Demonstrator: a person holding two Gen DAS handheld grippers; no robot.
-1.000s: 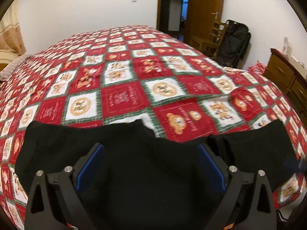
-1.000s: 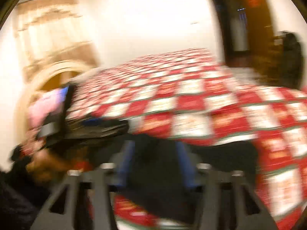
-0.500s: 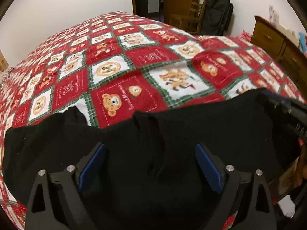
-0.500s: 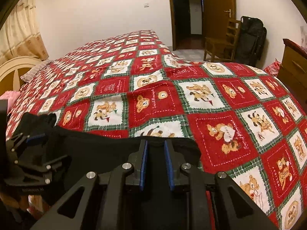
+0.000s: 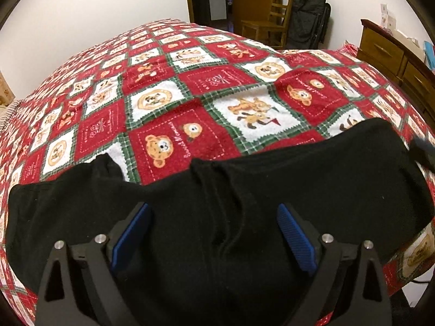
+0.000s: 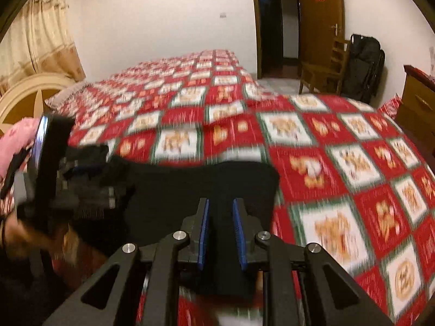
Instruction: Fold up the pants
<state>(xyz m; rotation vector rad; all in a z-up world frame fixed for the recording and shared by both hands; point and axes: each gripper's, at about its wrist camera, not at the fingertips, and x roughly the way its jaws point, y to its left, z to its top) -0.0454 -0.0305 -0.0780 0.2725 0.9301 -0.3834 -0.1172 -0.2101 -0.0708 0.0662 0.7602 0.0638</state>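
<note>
Black pants (image 5: 244, 203) lie spread across the near edge of the bed, with a crease running down the middle. My left gripper (image 5: 212, 212) hangs just over them, its blue pads (image 5: 293, 233) wide apart and nothing pinched. In the right wrist view my right gripper (image 6: 220, 203) is shut on the right end of the pants (image 6: 190, 187), black cloth showing between its narrow pads. The left gripper (image 6: 81, 174) shows there at the pants' left end. The right gripper's tip is a blur at the right edge of the left wrist view.
The bed carries a red, white and green bear-print quilt (image 5: 190, 103). Beyond it stand a wooden chair (image 5: 269, 19), a black bag (image 5: 307, 19) and an open door. A wooden dresser (image 5: 394, 57) is at the right, a headboard (image 6: 24, 95) and pillow (image 6: 68, 95) at the left.
The left gripper came lower and closer over the pants a second ago and has since held still, open. The right gripper, shut on the cloth, is moving; its view has blurred and pulled back.
</note>
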